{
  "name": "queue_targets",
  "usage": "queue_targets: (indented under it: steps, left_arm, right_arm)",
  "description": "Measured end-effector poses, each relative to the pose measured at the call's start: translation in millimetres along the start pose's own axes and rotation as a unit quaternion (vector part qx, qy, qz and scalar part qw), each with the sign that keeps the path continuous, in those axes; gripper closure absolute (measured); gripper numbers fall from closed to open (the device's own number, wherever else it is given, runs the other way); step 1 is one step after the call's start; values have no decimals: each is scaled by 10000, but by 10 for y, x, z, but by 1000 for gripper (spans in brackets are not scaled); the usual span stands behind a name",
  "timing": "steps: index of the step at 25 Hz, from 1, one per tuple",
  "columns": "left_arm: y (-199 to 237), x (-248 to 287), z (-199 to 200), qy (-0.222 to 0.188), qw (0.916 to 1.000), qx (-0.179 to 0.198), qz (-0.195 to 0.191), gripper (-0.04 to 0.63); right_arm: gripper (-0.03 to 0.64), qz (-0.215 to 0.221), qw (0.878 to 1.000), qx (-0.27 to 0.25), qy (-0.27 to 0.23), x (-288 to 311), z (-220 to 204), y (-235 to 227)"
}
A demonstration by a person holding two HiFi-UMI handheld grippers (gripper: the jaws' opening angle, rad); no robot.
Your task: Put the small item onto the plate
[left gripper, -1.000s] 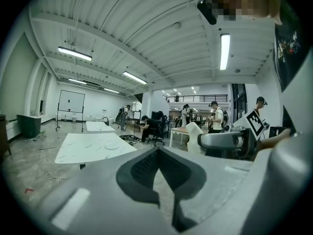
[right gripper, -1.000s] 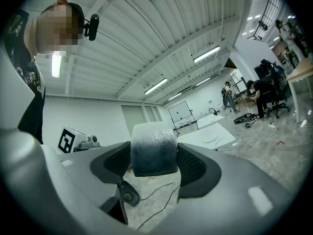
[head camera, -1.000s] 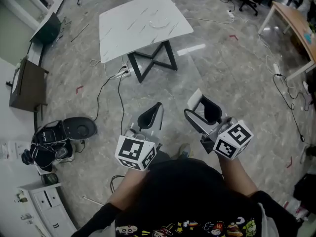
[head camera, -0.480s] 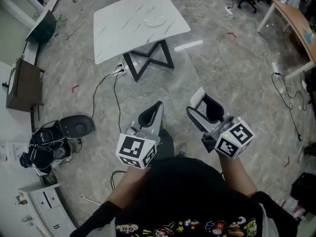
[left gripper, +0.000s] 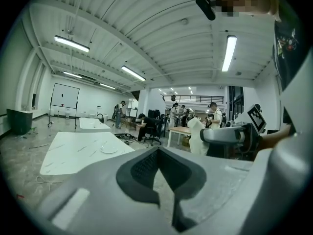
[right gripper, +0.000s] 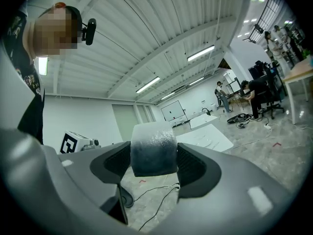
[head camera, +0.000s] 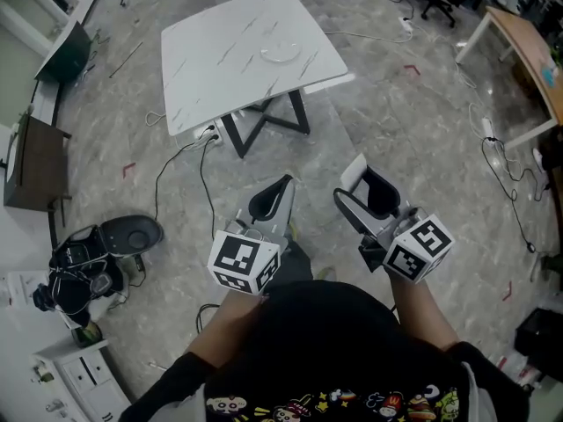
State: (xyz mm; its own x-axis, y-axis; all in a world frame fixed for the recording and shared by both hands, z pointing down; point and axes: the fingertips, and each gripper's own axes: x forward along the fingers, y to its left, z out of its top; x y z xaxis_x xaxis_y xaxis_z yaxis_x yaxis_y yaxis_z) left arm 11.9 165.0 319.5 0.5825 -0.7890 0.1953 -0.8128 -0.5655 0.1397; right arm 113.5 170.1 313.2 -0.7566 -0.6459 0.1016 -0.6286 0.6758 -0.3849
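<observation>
A white plate lies on the white marble table far ahead of me, and it shows small in the left gripper view as the plate. My right gripper is held at waist height over the floor, shut on a small whitish block. In the right gripper view the block fills the gap between the jaws of the right gripper. My left gripper is beside it, and the left gripper is shut with nothing held.
Cables run over the grey floor under the table's black frame. A round black device and bags sit at the left. A wooden desk stands at the right. People and chairs are far behind the table.
The table and plate have come lower and nearer in the head view as I move toward them. Both grippers keep their pose, and the right one still holds the block.
</observation>
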Motion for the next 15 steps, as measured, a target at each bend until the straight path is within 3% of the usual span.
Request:
queue_targets:
  steps: [15]
  left_arm:
    - [1466, 538, 484, -154, 9987, 9, -492, 595]
  right_arm:
    - [295, -430, 9988, -175, -152, 1508, 504, -195]
